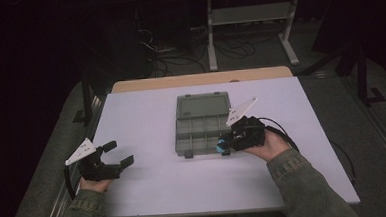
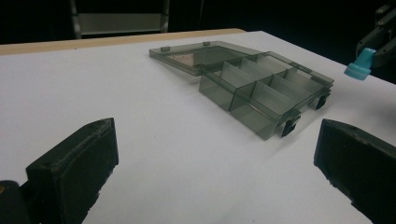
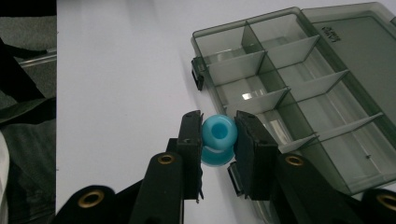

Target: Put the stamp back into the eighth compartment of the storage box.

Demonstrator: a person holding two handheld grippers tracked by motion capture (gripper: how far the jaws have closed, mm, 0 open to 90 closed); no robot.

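We see a small blue spool-shaped piece (image 3: 218, 140), hollow through the middle, pinched between the two black jaws of the right gripper (image 3: 218, 142). The jaws press its sides, so that gripper is clenched on it. In the right gripper view the piece sits just off the near edge of the box, over the white table, beside one of the front latches (image 3: 198, 74). In the high view the blue piece (image 1: 222, 147) shows at the tip of the right gripper (image 1: 225, 146), touching or nearly touching the box's front right corner; we cannot tell which. From the left gripper view the same blue piece (image 2: 359, 65) hangs at far right, above the table and apart from the box.

The box is a smoky grey clear organizer box (image 1: 202, 133) lying open near the table's middle, lid (image 1: 203, 104) folded back flat on the far side. Dividers split it into several compartments; those we can see into look empty. Two dark latches hang off the front edge.

Left gripper (image 1: 119, 153) sits well apart from the box, at the table's left edge, held in the person's left hand (image 1: 95, 183). Its jaws stand wide apart with nothing between them, so it is released. In the left gripper view both jaws frame bare white tabletop (image 2: 154, 140), box (image 2: 261, 88) farther off.

Right hand (image 1: 269, 145) wraps the right gripper; green sleeves (image 1: 305, 182) come in from the bottom. White board over a wooden table edge (image 1: 199, 79); dark floor, cables and a desk frame (image 1: 249, 20) behind.
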